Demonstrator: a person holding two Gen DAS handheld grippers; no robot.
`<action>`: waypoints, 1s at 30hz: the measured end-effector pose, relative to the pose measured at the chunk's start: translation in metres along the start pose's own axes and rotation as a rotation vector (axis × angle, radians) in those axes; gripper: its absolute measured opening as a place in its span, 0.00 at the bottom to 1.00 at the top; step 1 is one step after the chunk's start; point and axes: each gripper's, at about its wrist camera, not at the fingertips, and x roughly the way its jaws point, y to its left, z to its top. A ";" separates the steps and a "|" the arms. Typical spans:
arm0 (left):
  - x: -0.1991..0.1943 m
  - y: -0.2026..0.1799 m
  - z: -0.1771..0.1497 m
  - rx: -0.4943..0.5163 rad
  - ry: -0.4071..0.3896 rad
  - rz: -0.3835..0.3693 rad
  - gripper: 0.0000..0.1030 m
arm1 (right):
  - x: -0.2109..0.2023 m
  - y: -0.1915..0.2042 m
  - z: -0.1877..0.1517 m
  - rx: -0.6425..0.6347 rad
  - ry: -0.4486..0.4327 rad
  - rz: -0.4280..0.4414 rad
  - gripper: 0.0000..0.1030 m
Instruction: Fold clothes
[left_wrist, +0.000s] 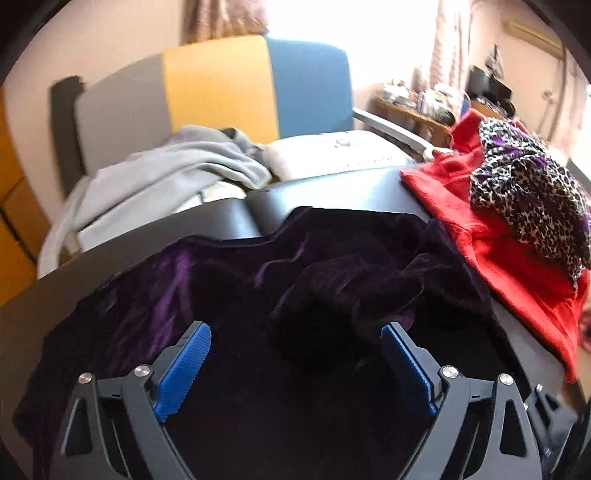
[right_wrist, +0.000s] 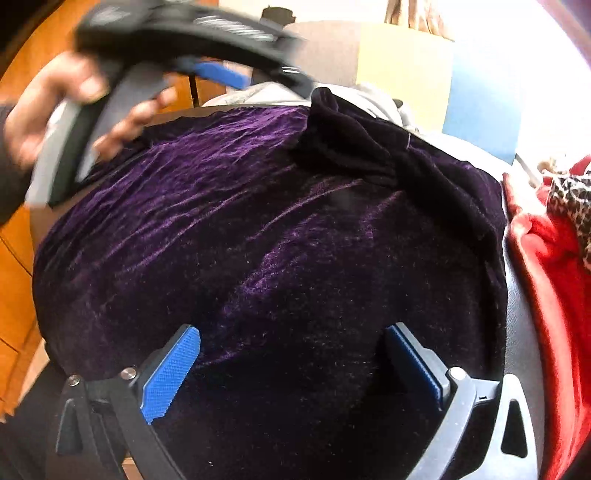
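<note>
A velvet garment (right_wrist: 258, 229) lies spread on a round table (left_wrist: 229, 218), a bunched fold (left_wrist: 351, 295) on its far right part. To its right a fleece (left_wrist: 517, 258) lies on the table with a patterned garment (left_wrist: 532, 192) on top. Behind the table a sweatshirt (left_wrist: 166, 166) lies in front of a 3-panel headboard (left_wrist: 221, 92)

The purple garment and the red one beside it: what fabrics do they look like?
The purple garment looks like crushed velvet or velour: a short nap with sheen streaking along its wrinkles, near black where it folds. The red garment looks matte and soft, maybe fleece or a brushed knit; blur leaves that open.
</note>
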 end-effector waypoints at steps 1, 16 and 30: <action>0.009 -0.003 0.008 0.002 0.020 -0.026 0.93 | -0.001 -0.001 -0.001 0.002 -0.013 0.009 1.00; -0.040 0.039 0.035 -0.176 -0.240 -0.156 0.05 | -0.009 -0.017 -0.001 0.086 -0.055 0.115 1.00; -0.088 0.147 -0.160 -0.664 -0.142 -0.218 0.64 | -0.004 -0.005 0.007 0.000 0.029 0.069 0.99</action>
